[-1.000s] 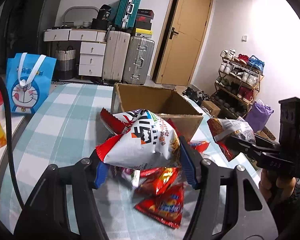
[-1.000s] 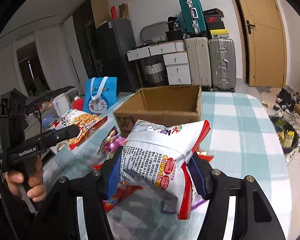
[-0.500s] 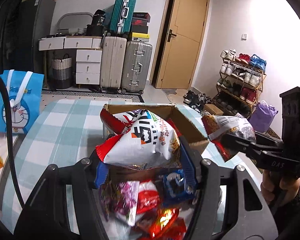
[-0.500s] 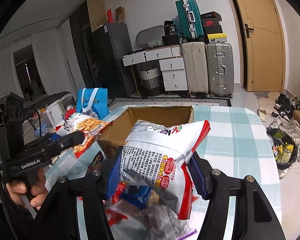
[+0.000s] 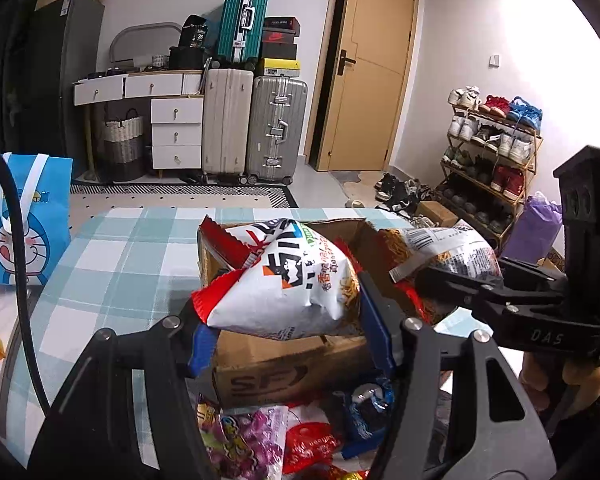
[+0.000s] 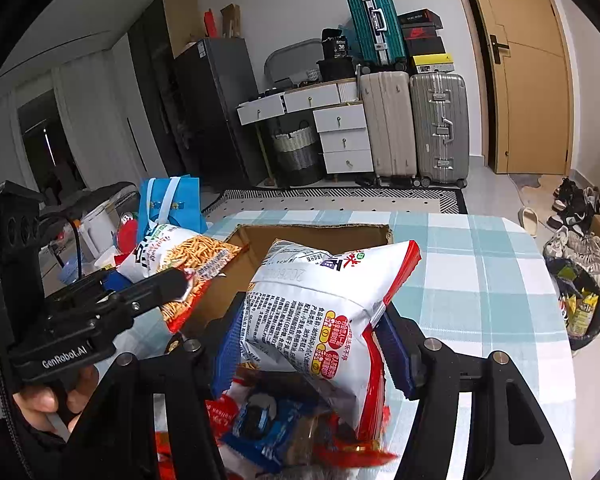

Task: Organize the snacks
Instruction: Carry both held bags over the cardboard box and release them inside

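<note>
**Both claws carrying noodle-snack bags over the carton**

Through the left wrist camera, I am seeing my left claw [image 5: 288,320] pinching a white-and-red snack bag [image 5: 288,288] between its blue pads, holding it in the air above the near edge of the open cardboard box [image 5: 268,364]. The box is sitting on the checked surface [image 5: 112,264]. Loose snack packets [image 5: 300,440] are lying in a heap just in front of the box, under the claw. To the right, my right claw [image 5: 440,280] is gripping a second bag [image 5: 448,248] over the box's right side.

Through the right wrist camera, I am seeing the right claw [image 6: 312,348] pinching its white bag with printed back panel [image 6: 324,312], which is hanging tilted over the near part of the box [image 6: 312,236]. On the left, the left claw [image 6: 172,284] is clamping the bag showing fried noodle sticks [image 6: 188,256] over the box's left wall. A blue packet [image 6: 268,420] is lying below among the others.
</note>
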`<move>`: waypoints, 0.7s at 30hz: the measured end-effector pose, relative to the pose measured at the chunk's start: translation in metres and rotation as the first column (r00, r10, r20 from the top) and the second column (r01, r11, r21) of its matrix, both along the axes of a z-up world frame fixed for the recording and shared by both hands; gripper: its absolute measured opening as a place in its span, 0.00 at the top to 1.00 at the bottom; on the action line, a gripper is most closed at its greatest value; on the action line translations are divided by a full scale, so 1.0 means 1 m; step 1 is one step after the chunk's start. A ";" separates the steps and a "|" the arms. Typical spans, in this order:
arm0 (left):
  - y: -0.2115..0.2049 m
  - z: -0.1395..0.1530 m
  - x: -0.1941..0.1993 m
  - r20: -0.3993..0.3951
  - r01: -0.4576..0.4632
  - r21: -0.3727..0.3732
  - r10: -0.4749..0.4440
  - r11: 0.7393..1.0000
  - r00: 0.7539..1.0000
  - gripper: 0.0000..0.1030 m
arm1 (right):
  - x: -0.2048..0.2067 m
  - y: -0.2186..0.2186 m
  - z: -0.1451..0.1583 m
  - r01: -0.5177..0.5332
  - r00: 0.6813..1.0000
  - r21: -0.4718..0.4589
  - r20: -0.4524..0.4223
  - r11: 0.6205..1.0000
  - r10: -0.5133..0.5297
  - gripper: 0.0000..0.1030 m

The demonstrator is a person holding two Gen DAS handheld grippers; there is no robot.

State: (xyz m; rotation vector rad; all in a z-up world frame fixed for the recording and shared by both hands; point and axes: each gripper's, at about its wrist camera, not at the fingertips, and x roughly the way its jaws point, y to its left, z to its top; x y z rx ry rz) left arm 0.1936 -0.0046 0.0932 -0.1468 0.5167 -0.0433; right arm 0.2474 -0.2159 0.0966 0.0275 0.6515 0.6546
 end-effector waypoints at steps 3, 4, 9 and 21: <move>0.003 -0.004 0.013 -0.011 -0.002 0.000 0.002 1.000 1.000 0.43 | 0.008 0.007 -0.004 -0.002 1.000 -0.005 -0.007 1.000 0.002 0.40; 0.001 -0.006 0.017 -0.016 -0.003 0.005 0.003 1.000 1.000 0.43 | 0.011 0.011 -0.005 -0.001 1.000 -0.012 -0.006 1.000 0.000 0.40; 0.001 -0.014 0.038 -0.031 -0.010 0.024 0.011 1.000 0.999 0.43 | 0.021 0.023 -0.015 -0.005 1.000 -0.030 -0.016 1.000 0.005 0.40; -0.004 -0.036 0.067 -0.064 -0.023 0.048 0.026 0.999 0.998 0.43 | 0.034 0.032 -0.035 0.010 0.999 -0.051 -0.034 0.999 -0.012 0.40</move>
